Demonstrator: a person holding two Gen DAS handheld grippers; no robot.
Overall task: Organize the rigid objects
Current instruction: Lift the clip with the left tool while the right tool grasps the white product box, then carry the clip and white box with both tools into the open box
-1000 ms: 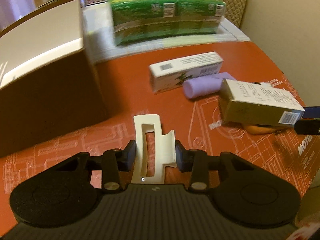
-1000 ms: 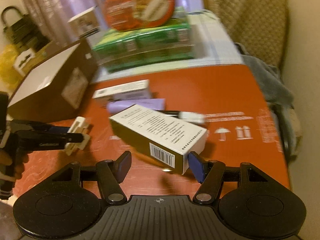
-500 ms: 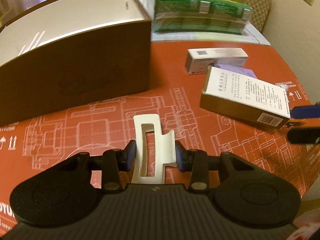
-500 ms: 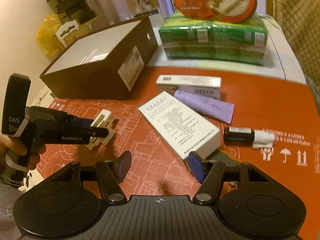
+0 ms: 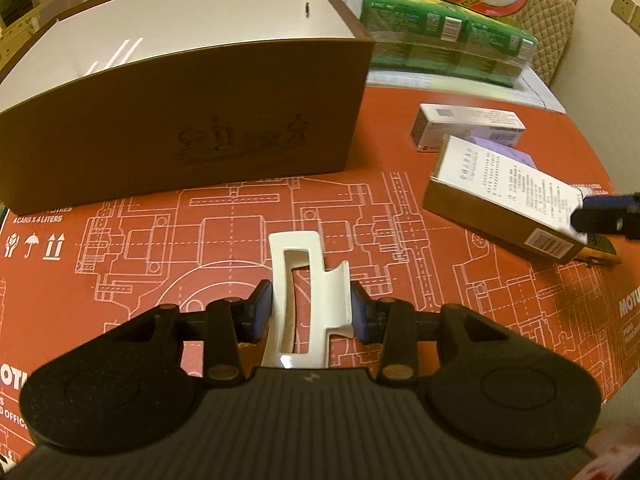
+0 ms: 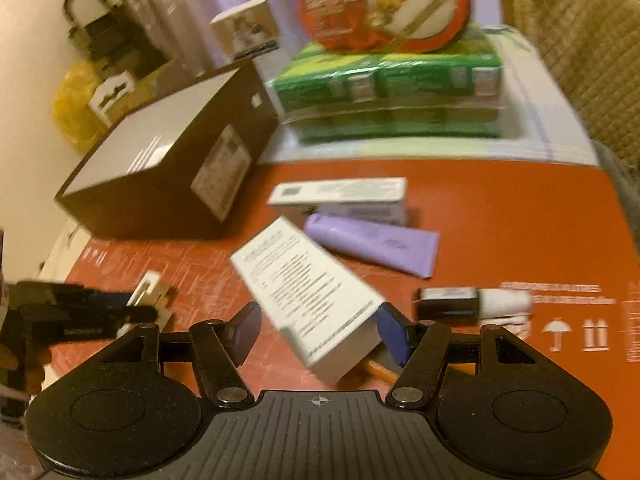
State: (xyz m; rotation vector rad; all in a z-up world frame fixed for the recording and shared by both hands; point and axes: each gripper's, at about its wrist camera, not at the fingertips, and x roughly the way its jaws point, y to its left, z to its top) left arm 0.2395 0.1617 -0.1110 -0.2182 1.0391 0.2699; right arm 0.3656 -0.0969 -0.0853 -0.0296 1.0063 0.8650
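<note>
My left gripper (image 5: 311,312) is shut on a white hair clip (image 5: 306,292), held just above the orange mat in front of the open brown box (image 5: 192,116). The clip and left gripper also show in the right wrist view (image 6: 144,292). My right gripper (image 6: 316,332) is open around the near end of a white carton with printed text (image 6: 308,292); its right pad touches the carton, the left pad is apart. The carton also shows in the left wrist view (image 5: 508,196), with a right fingertip (image 5: 604,216) at its end.
On the mat lie a long white box (image 6: 340,196), a purple tube (image 6: 372,244), a small dark bottle with white cap (image 6: 472,302) and an orange item (image 5: 600,250) under the carton. Green packs (image 6: 392,96) with a red round package (image 6: 384,4) stand at the back.
The left gripper has swung left with the clip, bringing the brown box to centre. The right gripper has moved in over the carton's near end; the carton now sits between its fingers.
</note>
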